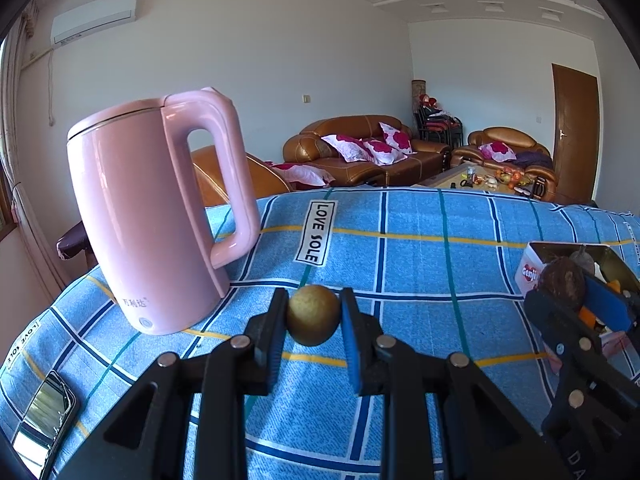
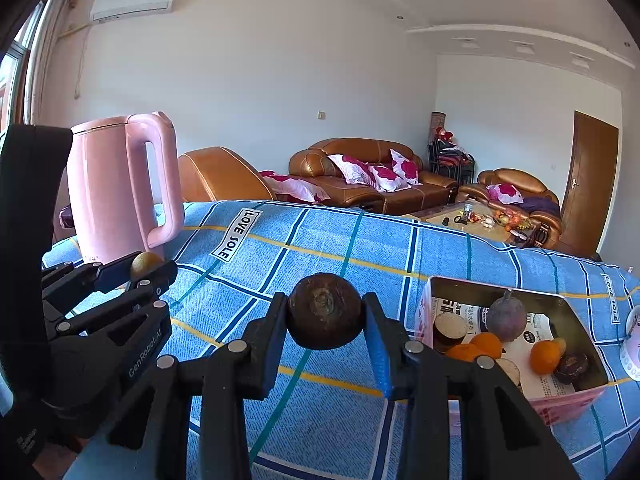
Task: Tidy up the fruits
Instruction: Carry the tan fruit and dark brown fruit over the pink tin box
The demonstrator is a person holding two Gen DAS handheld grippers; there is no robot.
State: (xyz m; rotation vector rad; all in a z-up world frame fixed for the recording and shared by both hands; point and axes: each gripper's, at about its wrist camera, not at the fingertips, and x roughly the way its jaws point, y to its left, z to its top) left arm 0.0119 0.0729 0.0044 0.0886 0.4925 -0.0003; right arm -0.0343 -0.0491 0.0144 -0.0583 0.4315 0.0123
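Kettle (image 1: 156, 216) left, fruit box (image 2: 520, 344) right, on tablecloth (image 1: 420, 248)

This is a home living room. Brown leather sofas (image 2: 372, 176) with pink-flowered cushions (image 2: 376, 170) stand at centre right of the frame, by a low coffee table (image 2: 476, 220) crowded with small items, and a wooden door (image 2: 592, 184) is at far right. A wall air conditioner (image 2: 134, 2) hangs at upper left, and a pink electric kettle (image 1: 156, 216) stands on a blue checked cloth (image 1: 420, 248) in the foreground.
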